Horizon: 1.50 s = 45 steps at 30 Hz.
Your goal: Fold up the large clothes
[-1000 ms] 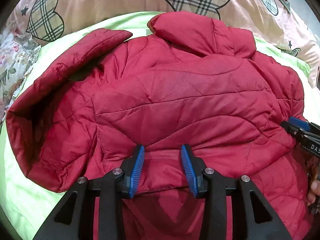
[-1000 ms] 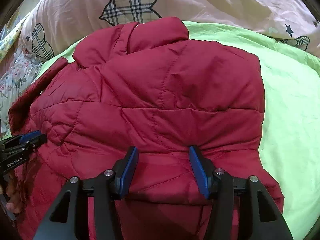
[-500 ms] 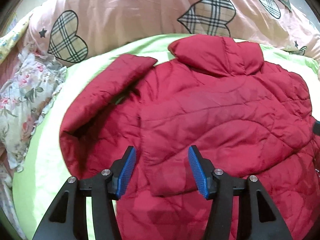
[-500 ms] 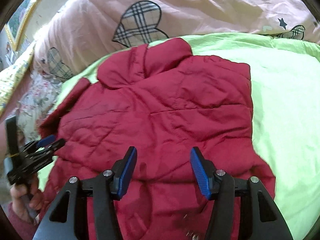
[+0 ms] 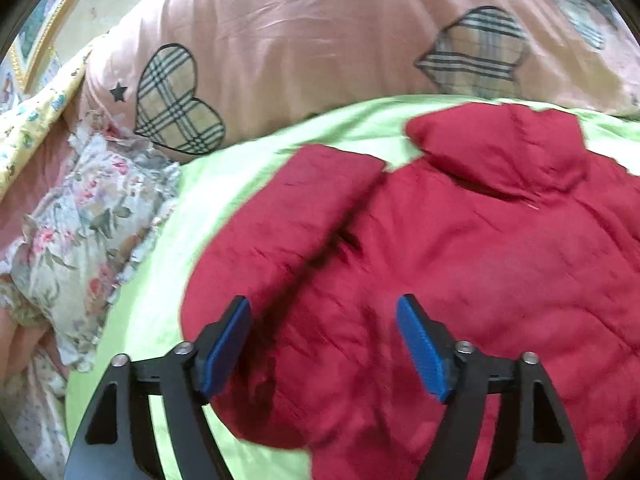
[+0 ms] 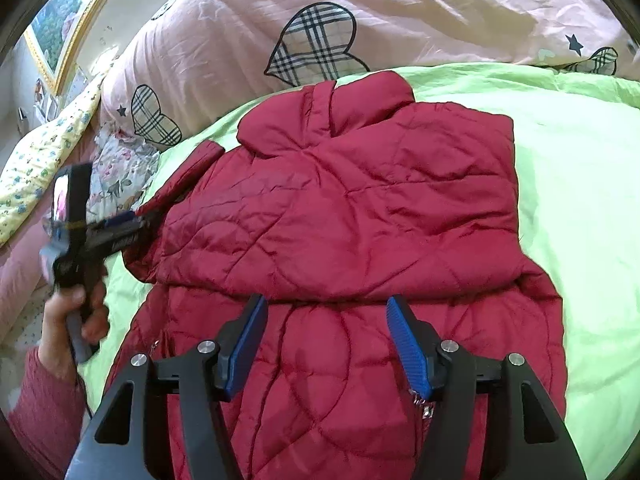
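The green-sheeted bed (image 6: 580, 168) carries a folded red jacket (image 6: 360, 216), pink quilt (image 6: 400, 24) and floral pillow (image 5: 80, 232).

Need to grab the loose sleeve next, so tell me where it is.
In the left wrist view the sleeve lies on the jacket's left side, beyond the open left gripper, on the green sheet near the floral pillow.
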Available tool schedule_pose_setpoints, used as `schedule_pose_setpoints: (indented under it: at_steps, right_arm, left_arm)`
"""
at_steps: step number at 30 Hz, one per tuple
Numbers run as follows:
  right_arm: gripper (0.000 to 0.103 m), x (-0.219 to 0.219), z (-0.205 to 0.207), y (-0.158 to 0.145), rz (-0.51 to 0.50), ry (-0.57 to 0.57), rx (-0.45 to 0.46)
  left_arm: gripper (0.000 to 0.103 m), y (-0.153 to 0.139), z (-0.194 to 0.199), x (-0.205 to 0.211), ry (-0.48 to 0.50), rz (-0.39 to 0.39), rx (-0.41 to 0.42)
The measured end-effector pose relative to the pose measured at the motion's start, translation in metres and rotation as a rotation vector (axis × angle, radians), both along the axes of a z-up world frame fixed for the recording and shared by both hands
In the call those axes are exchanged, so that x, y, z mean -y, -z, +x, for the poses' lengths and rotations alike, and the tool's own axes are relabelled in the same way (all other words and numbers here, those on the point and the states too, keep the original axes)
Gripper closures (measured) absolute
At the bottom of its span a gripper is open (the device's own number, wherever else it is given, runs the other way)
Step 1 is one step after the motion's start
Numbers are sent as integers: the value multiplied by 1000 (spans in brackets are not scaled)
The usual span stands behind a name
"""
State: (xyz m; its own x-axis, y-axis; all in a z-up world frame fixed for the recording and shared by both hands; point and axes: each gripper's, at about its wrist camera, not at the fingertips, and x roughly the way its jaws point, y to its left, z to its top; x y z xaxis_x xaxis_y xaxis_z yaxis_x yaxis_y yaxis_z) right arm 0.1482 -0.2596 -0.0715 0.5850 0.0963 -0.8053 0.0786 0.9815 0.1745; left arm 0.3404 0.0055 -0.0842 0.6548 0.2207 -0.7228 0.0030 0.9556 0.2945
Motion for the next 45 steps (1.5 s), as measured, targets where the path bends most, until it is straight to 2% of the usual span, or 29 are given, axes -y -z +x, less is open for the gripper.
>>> schedule_pose_setpoints:
  at_steps: [4, 7, 9, 11, 14, 22, 28, 32, 38, 45]
  right_arm:
    - [39, -2, -1, 2, 5, -7, -10]
    - [39, -4, -1, 2, 16, -9, -11]
    - [39, -4, -1, 2, 20, -11, -10]
    - [39, -4, 0, 3, 21, -10, -12]
    - [39, -4, 0, 5, 23, -12, -14]
    - [39, -3, -1, 4, 25, -9, -6]
    - [39, 0, -8, 1, 32, 2, -5]
    - [39, 5, -13, 0, 42, 18, -4]
    - [39, 14, -21, -6, 56, 38, 12]
    - [39, 37, -30, -12, 140, 85, 30]
  left_arm:
    - [24, 17, 41, -12, -67, 54, -58]
    - [24, 38, 69, -17, -89, 61, -125]
    - [28, 45, 83, -19, -99, 61, -141]
    - [67, 46, 97, -23, -109, 41, -156]
    - [89, 36, 100, -35, -114, -62, -144]
    - [93, -7, 55, -61, -65, -314, -26]
    - [93, -25, 8, -63, -8, -442, 25]
    - [93, -36, -22, -54, 41, -510, 45]
    - [93, -47, -55, -21, 134, -570, 59]
    - [93, -40, -76, 18, 229, -615, 34]
